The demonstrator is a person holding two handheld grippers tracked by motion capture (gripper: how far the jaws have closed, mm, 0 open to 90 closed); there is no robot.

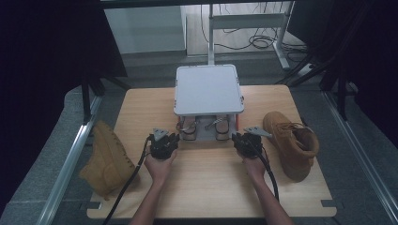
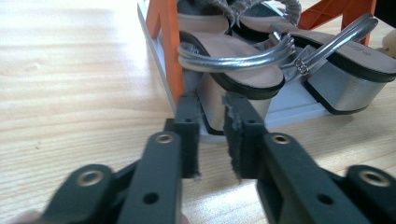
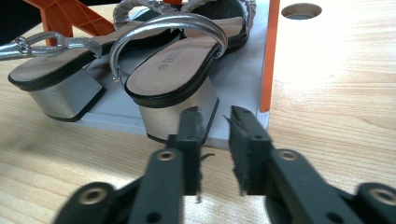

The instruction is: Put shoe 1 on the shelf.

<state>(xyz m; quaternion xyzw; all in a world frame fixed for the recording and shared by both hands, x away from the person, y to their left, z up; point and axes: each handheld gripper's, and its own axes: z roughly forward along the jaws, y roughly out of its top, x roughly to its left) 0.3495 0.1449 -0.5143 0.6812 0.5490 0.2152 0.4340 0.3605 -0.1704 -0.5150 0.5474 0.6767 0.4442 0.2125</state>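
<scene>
A low rack with a white top [image 1: 209, 89] and orange legs [image 2: 169, 46] stands at the middle of the wooden table [image 1: 206, 187]. On its lower shelf sits a pair of silver block-heel sandals [image 1: 190, 127]. My left gripper [image 1: 172, 138] points at the rack's front left. In the left gripper view its jaws [image 2: 212, 105] stand a narrow gap apart with nothing between them, just short of a sandal's heel [image 2: 243, 65]. My right gripper [image 1: 237, 138] points at the front right. Its jaws [image 3: 215, 116] are likewise slightly apart and empty, in front of the other sandal [image 3: 182, 65].
A tan boot [image 1: 105, 157] lies at the table's left edge, partly over it. A second tan boot [image 1: 291, 140] stands on the table at the right. Metal rails run along both sides of the table. A round hole [image 3: 301, 10] in the tabletop lies beyond the rack's leg.
</scene>
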